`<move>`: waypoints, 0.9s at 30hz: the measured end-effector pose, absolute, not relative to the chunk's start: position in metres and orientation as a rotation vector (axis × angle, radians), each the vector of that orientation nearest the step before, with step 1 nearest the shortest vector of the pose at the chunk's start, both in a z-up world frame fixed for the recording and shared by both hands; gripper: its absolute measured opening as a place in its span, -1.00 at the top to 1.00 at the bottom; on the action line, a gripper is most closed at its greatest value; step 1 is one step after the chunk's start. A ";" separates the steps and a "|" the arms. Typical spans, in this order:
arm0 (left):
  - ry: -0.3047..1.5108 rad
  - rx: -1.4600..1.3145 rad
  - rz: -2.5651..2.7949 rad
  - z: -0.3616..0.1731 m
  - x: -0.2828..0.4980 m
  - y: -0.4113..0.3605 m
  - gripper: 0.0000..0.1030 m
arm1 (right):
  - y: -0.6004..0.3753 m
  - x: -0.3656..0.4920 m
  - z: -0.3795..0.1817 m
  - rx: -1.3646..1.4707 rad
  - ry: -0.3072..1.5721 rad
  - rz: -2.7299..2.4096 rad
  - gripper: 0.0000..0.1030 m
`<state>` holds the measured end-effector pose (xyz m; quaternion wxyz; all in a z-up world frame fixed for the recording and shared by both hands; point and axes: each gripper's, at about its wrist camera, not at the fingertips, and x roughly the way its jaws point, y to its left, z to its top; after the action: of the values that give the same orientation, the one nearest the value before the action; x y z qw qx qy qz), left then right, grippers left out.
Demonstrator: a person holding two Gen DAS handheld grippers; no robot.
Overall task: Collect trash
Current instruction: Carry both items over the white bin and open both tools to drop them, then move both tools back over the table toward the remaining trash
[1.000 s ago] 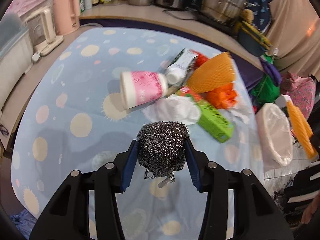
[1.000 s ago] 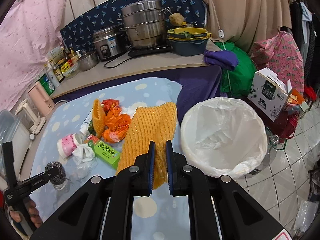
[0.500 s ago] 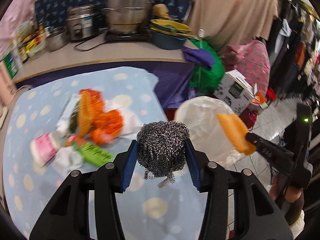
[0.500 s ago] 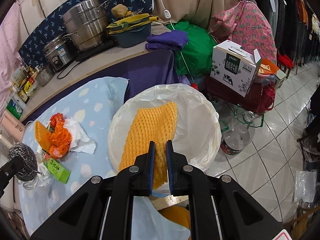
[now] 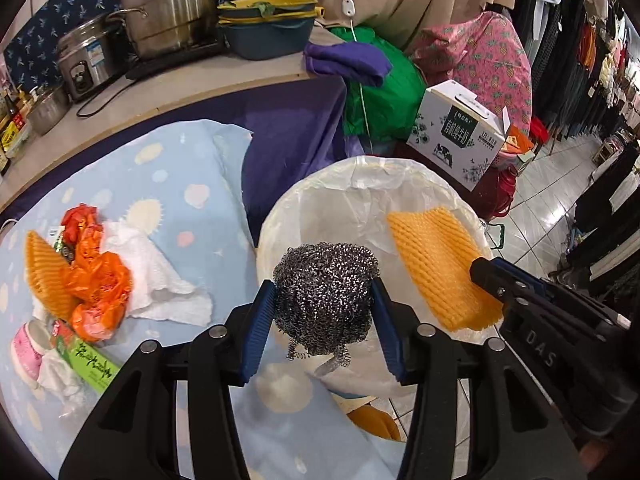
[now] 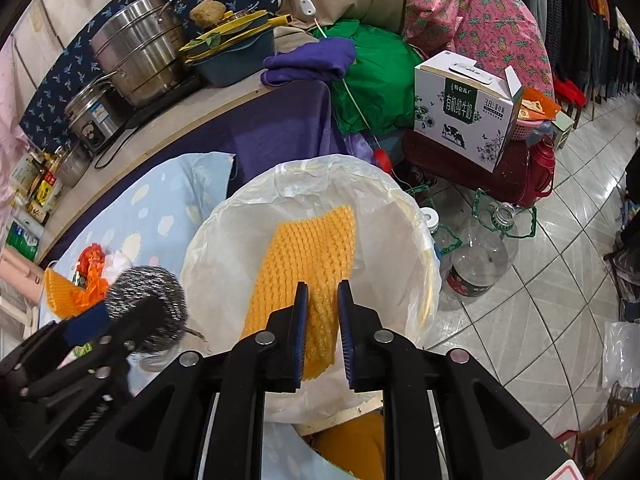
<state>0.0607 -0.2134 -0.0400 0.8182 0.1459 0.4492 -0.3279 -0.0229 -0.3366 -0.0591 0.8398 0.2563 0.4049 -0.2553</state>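
Observation:
My left gripper (image 5: 322,286) is shut on a grey steel wool scourer (image 5: 326,280) and holds it at the near rim of the white-lined trash bin (image 5: 320,208). The scourer (image 6: 148,296) also shows at the left of the right wrist view. My right gripper (image 6: 322,286) hangs over the bin's mouth (image 6: 224,216) with an orange foam net (image 6: 308,256) between its blue pads. Its jaws are opening, and the net still fills the gap and stands out from them. In the left wrist view the net (image 5: 436,264) juts from the right gripper (image 5: 480,272) across the bin.
On the blue spotted tablecloth (image 5: 192,216) lie an orange plastic bag (image 5: 96,280), a white tissue (image 5: 156,276), a second foam net (image 5: 44,272), a green box (image 5: 88,364) and a pink cup (image 5: 26,348). A milk carton box (image 5: 460,128) and a clear bottle (image 6: 480,256) stand beside the bin.
Both grippers have swung from over the table to over the bin, each with its load. The right jaws have spread a little around the foam net.

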 end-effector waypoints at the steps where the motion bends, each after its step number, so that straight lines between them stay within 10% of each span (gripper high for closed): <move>1: 0.965 0.310 -0.695 -0.043 0.062 -0.216 0.09 | -0.338 -0.023 -0.058 0.547 0.851 -0.543 0.58; 7: 0.969 0.311 -0.672 -0.050 0.068 -0.225 0.02 | -0.342 -0.026 -0.046 0.545 0.800 -0.568 0.20; 13: 0.892 0.302 -0.647 -0.035 0.063 -0.221 -0.50 | -0.338 -0.032 -0.031 0.545 0.751 -0.567 0.06; 27: 0.835 0.255 -0.635 -0.005 0.058 -0.200 -0.51 | -0.317 -0.039 0.001 0.525 0.681 -0.533 0.02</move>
<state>0.0579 -0.2000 -0.0054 0.8579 0.1216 0.3975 -0.3021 -0.0387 -0.3173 0.0013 0.8749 0.2516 0.3260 -0.2551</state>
